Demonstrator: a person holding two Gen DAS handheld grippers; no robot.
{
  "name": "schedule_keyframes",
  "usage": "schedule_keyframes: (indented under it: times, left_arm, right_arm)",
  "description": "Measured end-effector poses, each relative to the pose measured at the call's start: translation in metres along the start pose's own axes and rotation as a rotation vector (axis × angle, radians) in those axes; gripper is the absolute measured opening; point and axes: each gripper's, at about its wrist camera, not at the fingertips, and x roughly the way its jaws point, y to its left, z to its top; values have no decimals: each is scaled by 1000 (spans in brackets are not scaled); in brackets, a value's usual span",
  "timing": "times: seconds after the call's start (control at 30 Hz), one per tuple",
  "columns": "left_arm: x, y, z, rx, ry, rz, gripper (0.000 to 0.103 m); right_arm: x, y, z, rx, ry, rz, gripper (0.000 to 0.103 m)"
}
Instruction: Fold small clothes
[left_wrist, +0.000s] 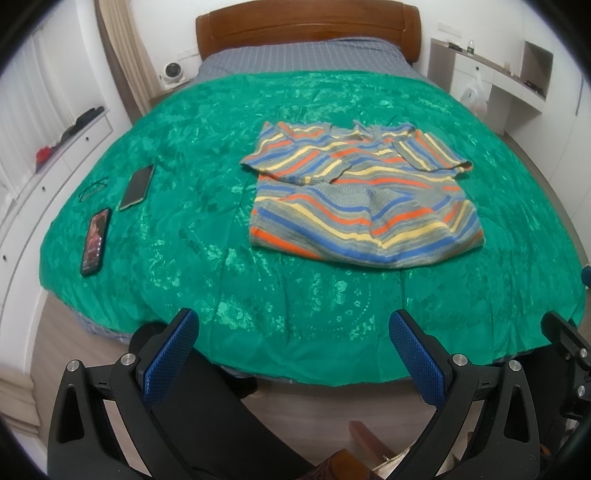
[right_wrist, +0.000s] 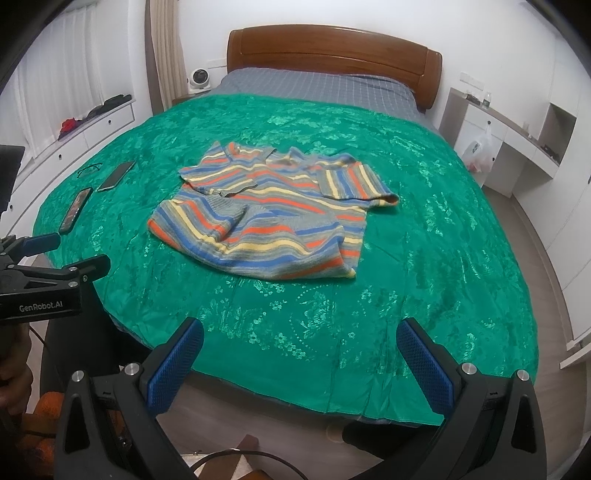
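The soft, floppy striped shirt (left_wrist: 365, 195) is lying at 12 o'clock, so the wide-open, empty left gripper (left_wrist: 291, 354) and right gripper (right_wrist: 299, 363) are probably going for its bottom corners.

A green bedspread (left_wrist: 295, 295) covers the bed ahead of the left hand-held gripper (left_wrist: 291, 354). Two phones (left_wrist: 137, 186) (left_wrist: 95, 242) and glasses (left_wrist: 93, 189) (thin-framed) lie ahead-left; a wooden headboard (left_wrist: 308, 27) stands farthest away.

Glossy green satin bedspread (left_wrist: 184, 258), knitted striped shirt (left_wrist: 362, 206), polished wooden headboard (left_wrist: 306, 26)
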Motion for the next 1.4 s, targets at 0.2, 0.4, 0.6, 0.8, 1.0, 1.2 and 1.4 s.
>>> schedule_keyframes:
  times: [0.2,0.4,0.6,0.8,1.0,1.2,1.4]
  left_arm:
    - [2,0,-1,1,7,-8,103]
    - [4,-1,-1,-2,14,-12,103]
    - [4,-1,-1,-3,14,-13,103]
    - [5,1,-1,-5,18,-13,103]
    - [8,24,0,-54,14,14,103]
    - [13,41,-5,-92,33,38,103]
    - [12,45,-11,-108,41,44,103]
  right_arm:
    - [2,-1,0,4,5,6,103]
    - [4,0,-1,-2,11,15,103]
    - [4,1,-2,-6,16,23,103]
    - [6,0,-3,-2,17,36,103]
    - [16,-38,7,18,-28,24,103]
    - [78,-85,39,30,21,26,103]
    - [166,-88,85,115,122,238,102]
